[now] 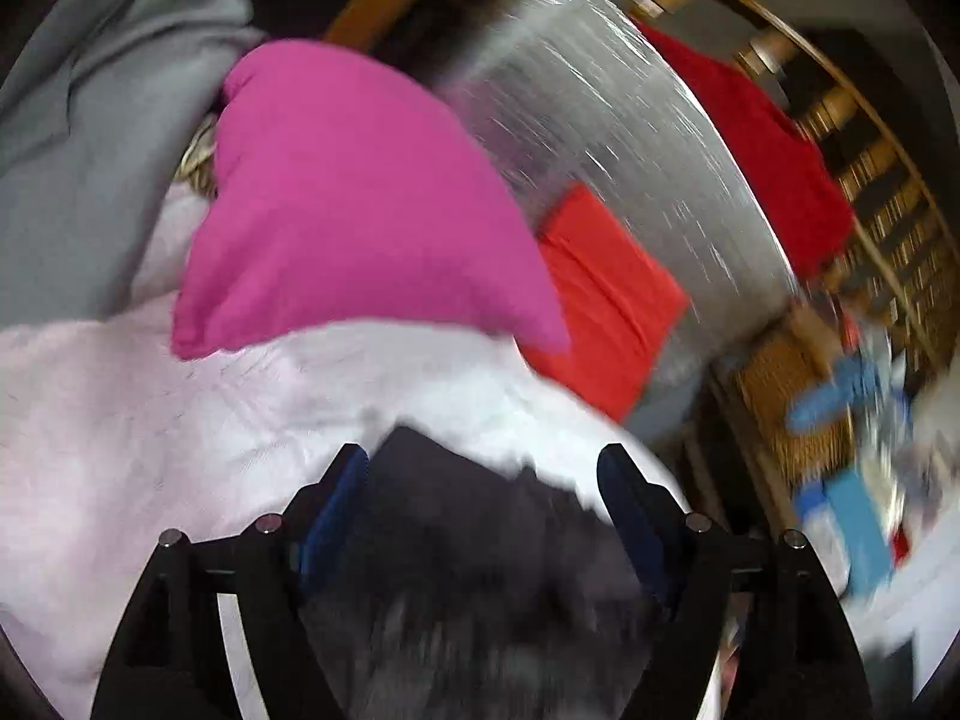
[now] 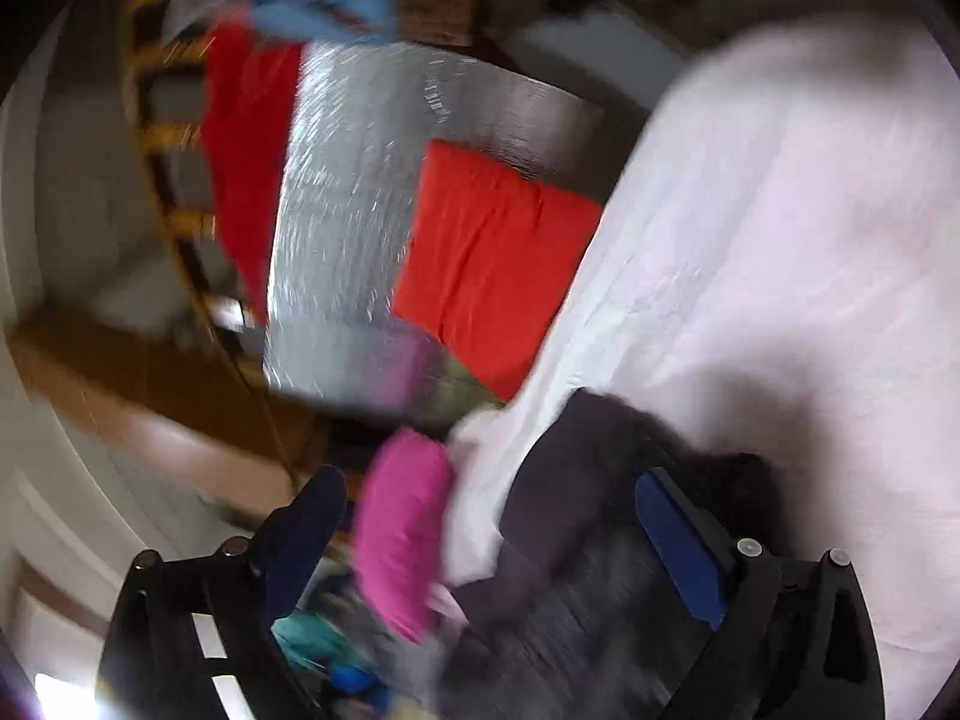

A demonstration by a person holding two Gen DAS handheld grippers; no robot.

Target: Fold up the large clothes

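Both jaws apparently straddle dark garment (image 1: 480, 540), blurred.

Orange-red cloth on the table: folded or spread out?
Folded. The orange-red cloth lies as a compact, straight-edged rectangle on the table.

Shiny grey worktop (image 1: 606, 138) streaked with glare, wooden slatted chair back (image 1: 852, 138) behind it, wooden furniture edge (image 2: 150, 384) at lower left, pale wall (image 2: 66, 228), everything motion-blurred
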